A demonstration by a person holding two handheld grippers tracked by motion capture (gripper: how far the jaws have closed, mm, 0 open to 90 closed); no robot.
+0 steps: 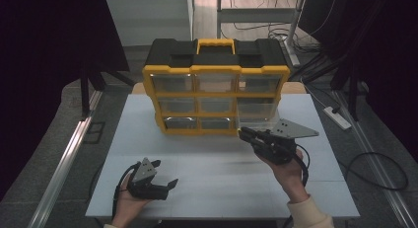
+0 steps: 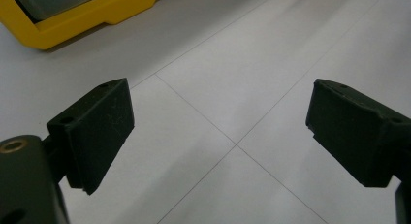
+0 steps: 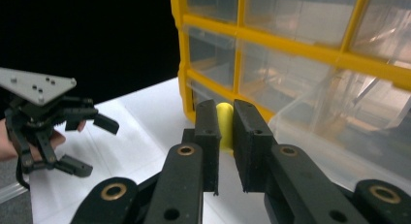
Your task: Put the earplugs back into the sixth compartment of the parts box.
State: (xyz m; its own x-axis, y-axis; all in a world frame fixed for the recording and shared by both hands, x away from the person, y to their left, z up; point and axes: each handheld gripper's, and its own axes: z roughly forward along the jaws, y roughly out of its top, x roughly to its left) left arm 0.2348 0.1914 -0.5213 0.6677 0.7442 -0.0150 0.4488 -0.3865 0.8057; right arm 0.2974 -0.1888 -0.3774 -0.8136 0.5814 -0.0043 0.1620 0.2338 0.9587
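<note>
Right gripper [image 3: 225, 132] clamped on small yellow piece [image 3: 224, 124], beside pulled-out clear drawer [image 1: 257, 115] at organiser's [image 1: 216, 70] lower right, near worktop [image 1: 207, 164] far edge. Left gripper [image 1: 160, 173] apart, idle near front-left corner. Risk: narrow pinch slips, piece misses drawer.

Black two-jaw tools [image 1: 245, 133] — brass-ringed pivots, grey three-cornered plates, trailing cables — cream sleeve [image 1: 308, 213].

the high view looks forward and down from above the near side of the desk [image 1: 148, 114] onto the yellow organizer [image 1: 215, 92]. the left gripper view sits close over the desk, catching the organizer's base corner. the right gripper view faces the organizer's drawers close up, with the left gripper [image 3: 72, 141] beyond.
</note>
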